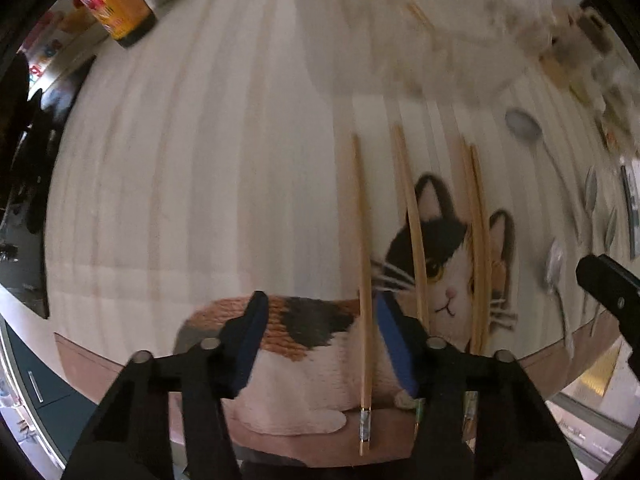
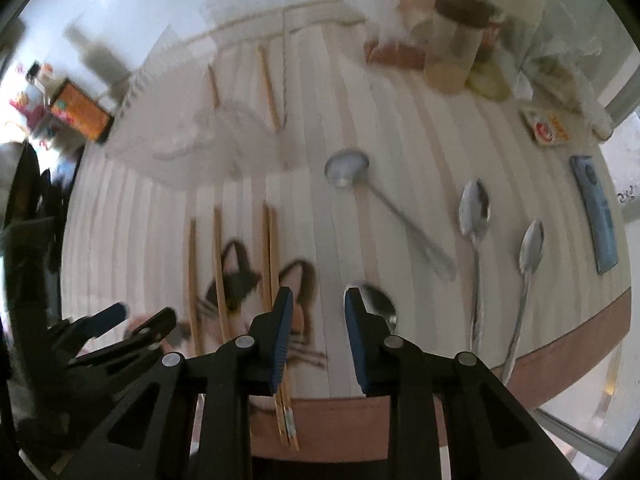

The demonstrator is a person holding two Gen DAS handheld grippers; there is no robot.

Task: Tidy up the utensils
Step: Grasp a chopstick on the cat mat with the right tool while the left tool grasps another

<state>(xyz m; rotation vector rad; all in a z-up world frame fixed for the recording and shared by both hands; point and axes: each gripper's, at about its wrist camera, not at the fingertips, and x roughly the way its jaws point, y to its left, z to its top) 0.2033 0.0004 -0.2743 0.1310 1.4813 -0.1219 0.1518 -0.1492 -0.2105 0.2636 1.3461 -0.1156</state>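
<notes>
Several wooden chopsticks [image 1: 365, 280] lie side by side on a striped cat-print mat [image 1: 200, 200]; they also show in the right wrist view [image 2: 218, 264]. My left gripper [image 1: 318, 320] is open and empty just above the mat, the leftmost chopstick lying between its fingers near the right one. My right gripper [image 2: 318, 312] is open and empty, hovering over the mat beside a metal spoon [image 2: 378, 306] under its right finger. A ladle [image 2: 348, 166] and two more spoons [image 2: 474, 208] [image 2: 530, 248] lie to the right.
An orange carton [image 1: 116, 4] stands at the far left. Jars and packets [image 2: 456, 40] crowd the far right edge. A clear plastic bag [image 2: 216, 136] holds more chopsticks at the back. A blue packet [image 2: 596, 212] lies at the right. The left gripper shows in the right wrist view [image 2: 132, 320].
</notes>
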